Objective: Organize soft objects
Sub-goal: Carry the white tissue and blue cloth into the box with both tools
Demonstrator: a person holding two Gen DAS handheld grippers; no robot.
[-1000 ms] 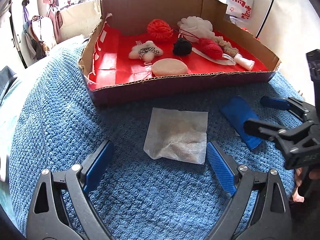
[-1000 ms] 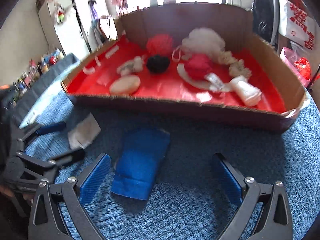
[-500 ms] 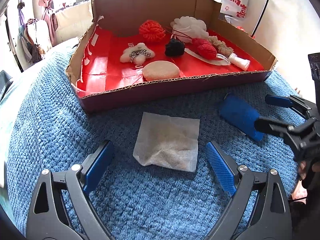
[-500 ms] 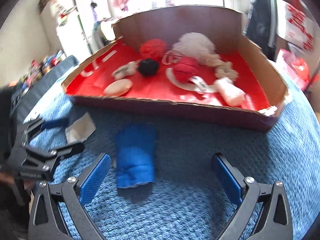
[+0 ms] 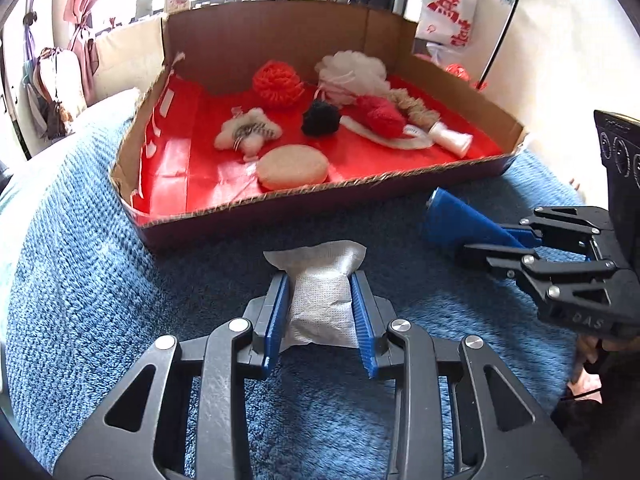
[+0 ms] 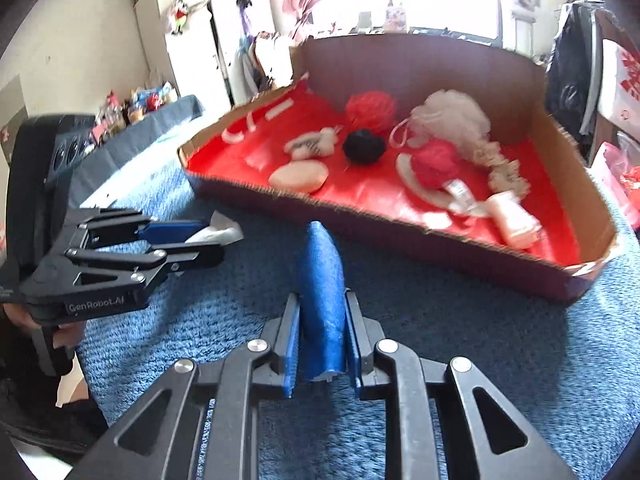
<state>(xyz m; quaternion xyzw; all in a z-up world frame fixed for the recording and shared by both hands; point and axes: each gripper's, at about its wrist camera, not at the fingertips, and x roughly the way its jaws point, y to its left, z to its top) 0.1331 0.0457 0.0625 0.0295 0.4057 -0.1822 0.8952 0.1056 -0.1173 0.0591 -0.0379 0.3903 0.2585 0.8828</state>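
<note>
While our left hand-held gripper (image 5: 320,312) is closing on the white sachet (image 5: 320,300) and our right (image 6: 320,336) pinches the blue cloth (image 6: 322,292) before the red-lined box (image 5: 440,176), either soft piece could slip when lifted.

The bed cover (image 5: 100,280) is a nubbly mid-blue knit. The white pouch (image 5: 320,300) has a fine dotted weave. The folded cloth (image 6: 322,280) is solid royal blue. The box (image 5: 280,36) is brown cardboard, lined glossy red. Both tongs have black frames and blue ribbed pads (image 5: 276,316).
</note>
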